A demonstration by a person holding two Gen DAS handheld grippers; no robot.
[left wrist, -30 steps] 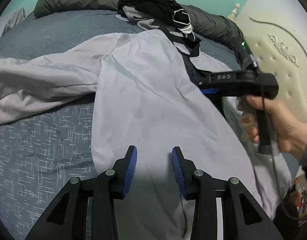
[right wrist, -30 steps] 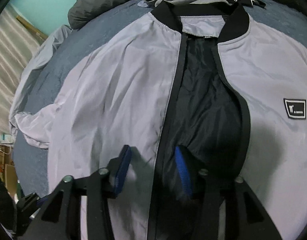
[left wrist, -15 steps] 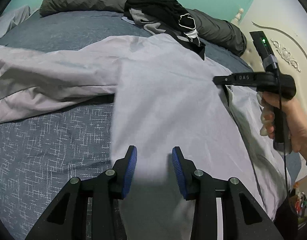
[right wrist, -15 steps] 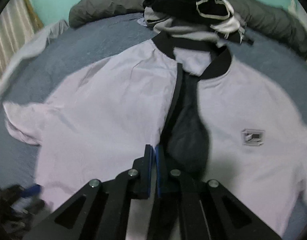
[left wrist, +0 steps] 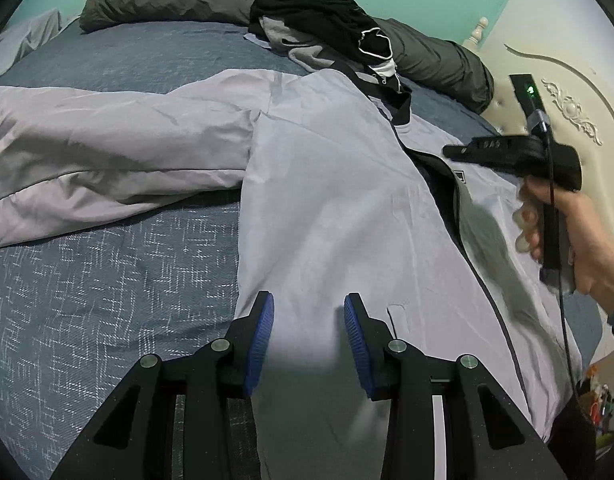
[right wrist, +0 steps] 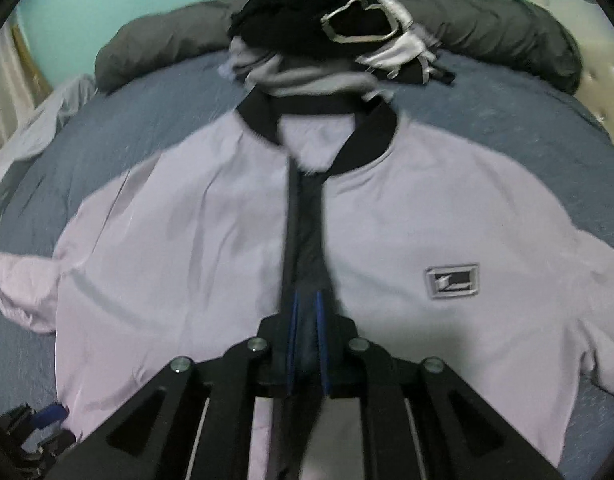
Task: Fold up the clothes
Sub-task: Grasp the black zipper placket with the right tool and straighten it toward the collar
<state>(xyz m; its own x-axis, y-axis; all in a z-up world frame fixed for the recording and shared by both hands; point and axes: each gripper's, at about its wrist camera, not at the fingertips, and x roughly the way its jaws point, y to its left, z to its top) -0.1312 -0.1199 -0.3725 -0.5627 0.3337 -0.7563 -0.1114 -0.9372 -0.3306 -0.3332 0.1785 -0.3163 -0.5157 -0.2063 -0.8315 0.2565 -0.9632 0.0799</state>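
Jacket [right wrist: 211, 248]: smooth lilac shell, ribbed black collar [right wrist: 263, 120], flat.

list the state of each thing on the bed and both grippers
light grey zip jacket: spread flat, front up, partly unzipped
its sleeve: stretched out sideways, rumpled
black and grey clothes pile: unfolded, heaped by the collar
left gripper: jaws open, empty
right gripper: jaws have just been opening slightly, nothing visibly held
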